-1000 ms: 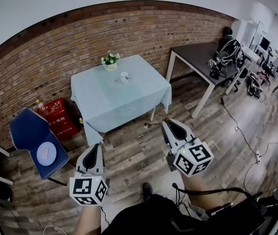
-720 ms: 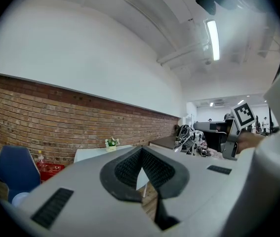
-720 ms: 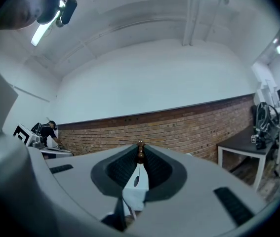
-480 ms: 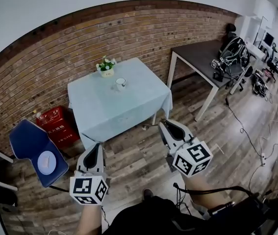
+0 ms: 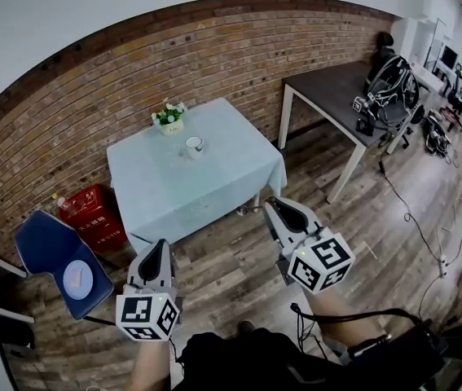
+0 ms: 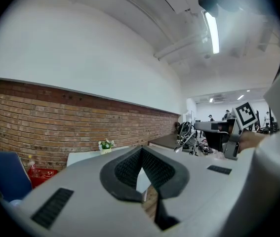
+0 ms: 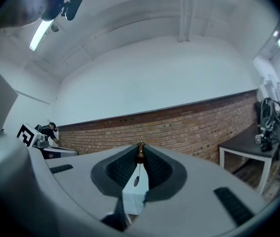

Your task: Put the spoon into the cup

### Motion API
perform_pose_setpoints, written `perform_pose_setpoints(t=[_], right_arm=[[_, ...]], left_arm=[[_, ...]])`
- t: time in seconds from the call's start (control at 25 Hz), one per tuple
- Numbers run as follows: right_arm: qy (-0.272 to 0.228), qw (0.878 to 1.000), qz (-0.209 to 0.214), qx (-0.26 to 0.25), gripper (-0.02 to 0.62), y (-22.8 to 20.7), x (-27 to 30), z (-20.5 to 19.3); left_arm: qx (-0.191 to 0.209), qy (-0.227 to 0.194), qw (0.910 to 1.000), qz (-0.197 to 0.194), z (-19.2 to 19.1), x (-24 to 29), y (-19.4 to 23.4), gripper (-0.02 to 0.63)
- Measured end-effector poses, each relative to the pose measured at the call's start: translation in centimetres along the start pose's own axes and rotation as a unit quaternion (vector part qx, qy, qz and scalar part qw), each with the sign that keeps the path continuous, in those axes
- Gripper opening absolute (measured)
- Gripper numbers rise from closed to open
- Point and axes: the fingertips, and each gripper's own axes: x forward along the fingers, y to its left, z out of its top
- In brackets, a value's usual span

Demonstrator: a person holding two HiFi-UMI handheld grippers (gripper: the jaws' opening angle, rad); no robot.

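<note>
Your right gripper (image 5: 283,208) is clenched on the spoon (image 7: 140,154): brown handle end pinched at the jaw tips, thin stem and bowl hanging down between the pads. Your left gripper (image 5: 159,251) has its jaws together at the tips, nothing in them. The cup (image 5: 193,145) sits on the blue-clothed table (image 5: 214,182) near the flower pot (image 5: 169,119), well ahead of both grippers
</note>
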Motion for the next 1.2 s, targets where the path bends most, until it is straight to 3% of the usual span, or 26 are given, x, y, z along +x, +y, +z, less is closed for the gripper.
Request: perform_pose_setpoints(t=[0.8, 1.0, 1.2], right_arm=[[0.018, 0.999, -0.028, -0.008, 0.051, -2.7, 13.9, 0.1], [0.024, 0.999, -0.039, -0.009, 0.051, -3.1, 17.4, 0.2], [0.030, 0.998, -0.045, -0.010, 0.051, -3.0, 20.7, 0.4]], left_arm=[[-0.025, -0.011, 0.9988, -0.040, 0.6, 11.8, 8.9, 0.006], [-0.031, -0.037, 0.9985, -0.027, 1.8, 14.0, 12.1, 0.006], [-0.045, -0.030, 0.9979, -0.035, 1.8, 16.0, 14.8, 0.006]])
